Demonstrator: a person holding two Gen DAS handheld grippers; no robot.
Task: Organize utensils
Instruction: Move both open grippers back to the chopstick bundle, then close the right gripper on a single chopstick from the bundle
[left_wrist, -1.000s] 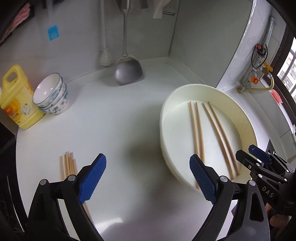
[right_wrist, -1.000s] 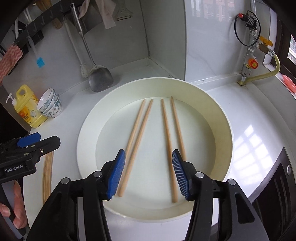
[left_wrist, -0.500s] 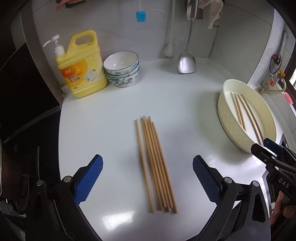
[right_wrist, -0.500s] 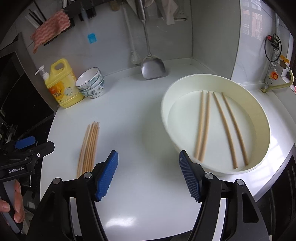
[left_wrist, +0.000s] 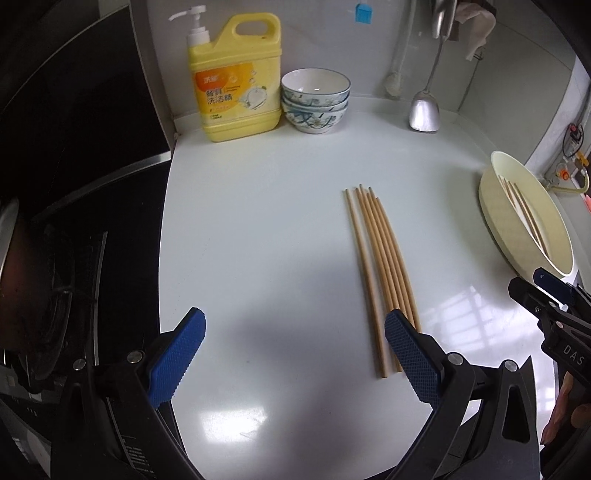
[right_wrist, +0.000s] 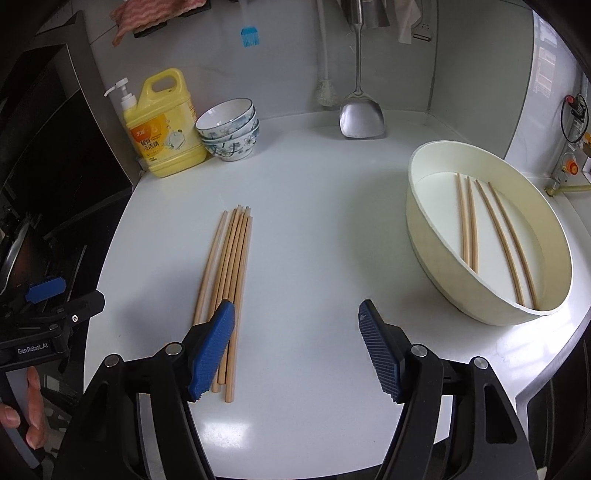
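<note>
Tools (right_wrist: 295, 347) apart; 6 chopsticks (right_wrist: 227, 273) loose

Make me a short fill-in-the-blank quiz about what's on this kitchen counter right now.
1. The cream basin holds ____ chopsticks.
2. The stacked bowls stand beside a ____ detergent bottle.
3. The loose chopsticks lie on the ____.
4. Both the left gripper and right gripper are ____.

Missing words: four; yellow; counter; open

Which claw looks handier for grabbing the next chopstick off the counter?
Probably the right claw: it is open, the loose chopsticks lie by its inner finger, and the basin sits on its side. The left claw is open too.
</note>
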